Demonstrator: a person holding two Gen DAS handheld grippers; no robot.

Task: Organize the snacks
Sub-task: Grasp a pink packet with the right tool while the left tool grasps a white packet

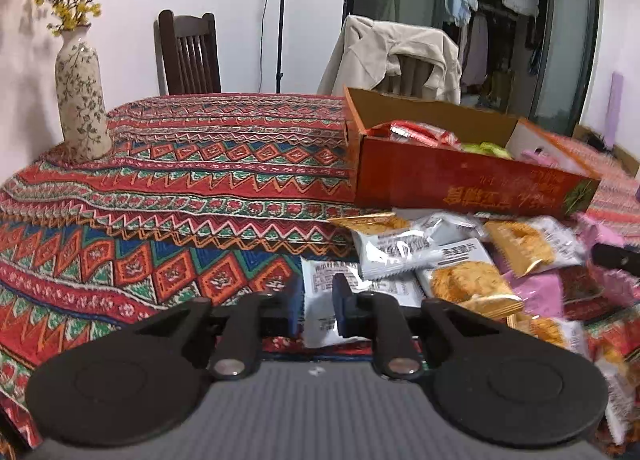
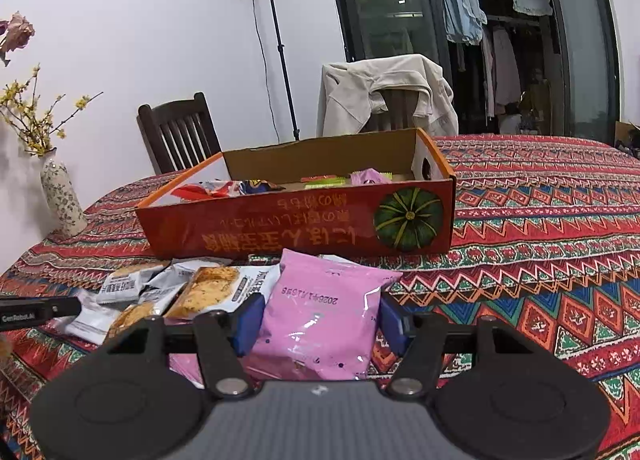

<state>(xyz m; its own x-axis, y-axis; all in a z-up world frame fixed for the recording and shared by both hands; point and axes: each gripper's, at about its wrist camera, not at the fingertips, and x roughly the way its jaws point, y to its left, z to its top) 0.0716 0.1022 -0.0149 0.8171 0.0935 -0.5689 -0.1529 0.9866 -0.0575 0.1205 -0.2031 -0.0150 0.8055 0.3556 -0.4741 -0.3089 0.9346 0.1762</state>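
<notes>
Packet: the pink snack packet (image 2: 320, 320), lower centre of frame before the orange box (image 2: 304, 227), looks light, crinkly, slippery; right gripper (image 2: 318, 318) jaws straddle its middle, contact unclear. Left gripper (image 1: 316, 304) jaws narrowly open around a white packet (image 1: 320, 312).

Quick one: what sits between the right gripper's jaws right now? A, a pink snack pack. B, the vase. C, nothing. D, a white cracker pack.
A: in the right wrist view the pink pack lies between the jaws of the right gripper, in front of the box.
</notes>
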